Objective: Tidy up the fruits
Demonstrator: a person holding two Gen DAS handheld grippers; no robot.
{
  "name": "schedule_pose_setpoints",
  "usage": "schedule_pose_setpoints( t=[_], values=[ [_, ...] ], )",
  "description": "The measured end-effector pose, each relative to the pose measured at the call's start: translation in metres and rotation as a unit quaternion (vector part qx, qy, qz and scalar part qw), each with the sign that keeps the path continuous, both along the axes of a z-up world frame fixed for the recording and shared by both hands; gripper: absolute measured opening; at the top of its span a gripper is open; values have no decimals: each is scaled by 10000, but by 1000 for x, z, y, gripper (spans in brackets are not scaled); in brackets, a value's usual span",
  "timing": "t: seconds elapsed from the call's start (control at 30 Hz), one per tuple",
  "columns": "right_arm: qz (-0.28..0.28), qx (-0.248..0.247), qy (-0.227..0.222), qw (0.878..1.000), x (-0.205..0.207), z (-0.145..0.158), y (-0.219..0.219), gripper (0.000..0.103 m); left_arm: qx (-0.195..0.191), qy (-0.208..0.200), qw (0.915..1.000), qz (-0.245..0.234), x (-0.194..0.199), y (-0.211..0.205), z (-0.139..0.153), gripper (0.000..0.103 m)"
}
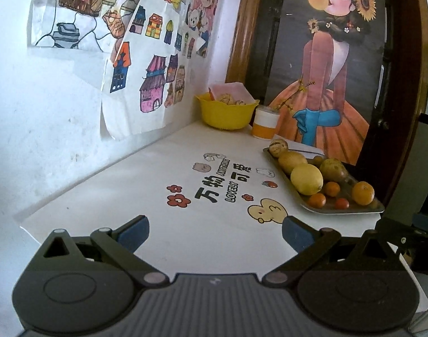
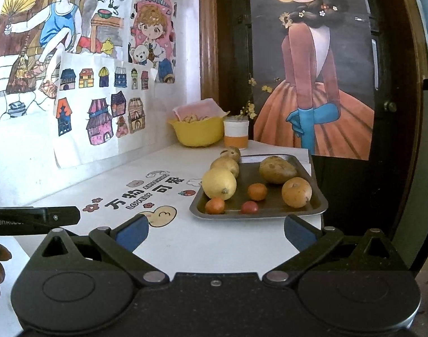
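A dark metal tray (image 2: 315, 210) (image 1: 345, 211) sits at the right end of the white table and carries several fruits. Among them are a big yellow lemon (image 2: 219, 183) (image 1: 306, 179), a pear-like brown fruit (image 2: 277, 169) (image 1: 334, 169), an orange (image 2: 296, 191) (image 1: 363, 193), small tangerines (image 2: 257, 191) (image 1: 317, 200) and a red cherry tomato (image 2: 249, 207) (image 1: 341, 203). My right gripper (image 2: 215, 231) stands open just in front of the tray, holding nothing. My left gripper (image 1: 215, 231) is open over the printed table cover, left of the tray, also holding nothing.
A yellow bowl (image 2: 198, 132) (image 1: 226, 112) with snacks and a white-and-orange cup (image 2: 235, 133) (image 1: 265, 125) stand at the back corner. Drawings hang on the left wall, and a poster leans against the dark wooden frame (image 2: 393, 90) behind the tray. The left gripper's body (image 2: 34, 219) and a hand show at left.
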State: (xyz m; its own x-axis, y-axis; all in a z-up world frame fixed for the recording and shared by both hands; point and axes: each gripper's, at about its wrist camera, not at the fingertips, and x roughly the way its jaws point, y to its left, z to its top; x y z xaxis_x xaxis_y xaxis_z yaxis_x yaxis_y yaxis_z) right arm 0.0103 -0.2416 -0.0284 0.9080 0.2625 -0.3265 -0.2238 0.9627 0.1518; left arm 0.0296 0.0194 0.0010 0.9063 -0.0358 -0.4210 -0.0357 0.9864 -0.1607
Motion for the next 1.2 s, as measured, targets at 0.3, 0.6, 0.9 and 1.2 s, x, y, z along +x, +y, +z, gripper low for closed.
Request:
schedule_pose_setpoints(
  t=[0.3, 0.6, 0.9, 1.2],
  values=[
    [9, -5, 14, 10000, 0, -1, 0, 102, 16, 8, 10000, -4, 2, 0, 1, 103],
    [1, 8, 8, 10000, 0, -1, 1, 102, 144, 47, 9999, 38, 3, -2, 2, 103],
    [5, 2, -12, 10000, -1, -1, 1, 102, 101, 57, 9999, 5, 3, -1, 2, 103],
    [53, 17, 3, 10000, -4, 0, 0, 102, -108, 136, 9997, 161, 3, 1, 3, 103]
  ],
)
